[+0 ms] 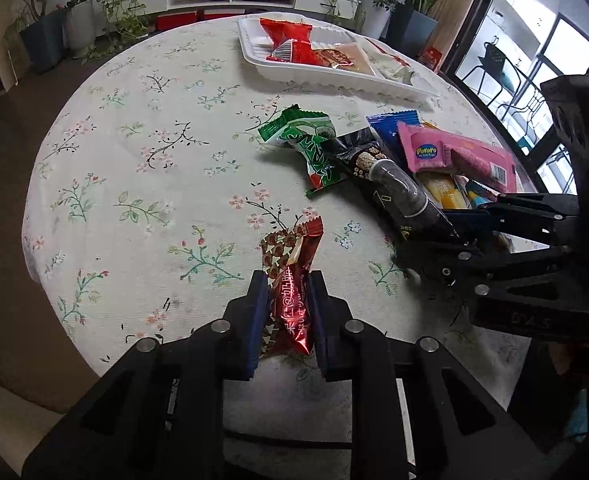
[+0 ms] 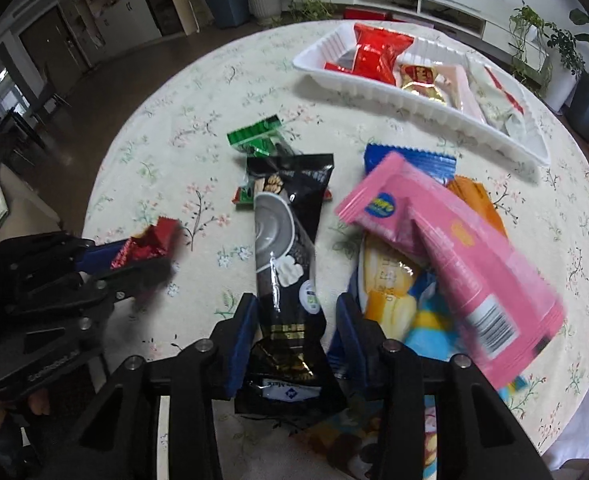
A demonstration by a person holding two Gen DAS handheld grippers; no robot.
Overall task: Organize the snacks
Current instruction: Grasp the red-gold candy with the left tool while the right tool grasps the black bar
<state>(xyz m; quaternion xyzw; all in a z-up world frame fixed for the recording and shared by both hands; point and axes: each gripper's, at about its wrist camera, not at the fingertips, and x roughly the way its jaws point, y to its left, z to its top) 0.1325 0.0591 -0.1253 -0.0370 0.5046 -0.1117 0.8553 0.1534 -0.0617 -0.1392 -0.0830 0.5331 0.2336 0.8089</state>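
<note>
Left wrist view shows the left gripper (image 1: 286, 304) clamping a red star-printed snack (image 1: 290, 280), lower centre; only the right wrist view shows the right gripper's (image 2: 294, 316) fingers (image 2: 243, 328) straddling a black sachet (image 2: 286, 256), grip unclear.

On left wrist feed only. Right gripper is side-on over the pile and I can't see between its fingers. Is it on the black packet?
Observer: The right wrist view shows the black packet running lengthwise between the fingers of the right gripper. The gripper is open, with a gap at its right finger.
Operator: Anything under the gripper that I can't see?
Observer: Yes, a colourful packet lies beneath its right side, below the pink packet.
Operator: Is the black packet pinned by the pink one?
Observer: No, the tablecloth shows between them.
</note>
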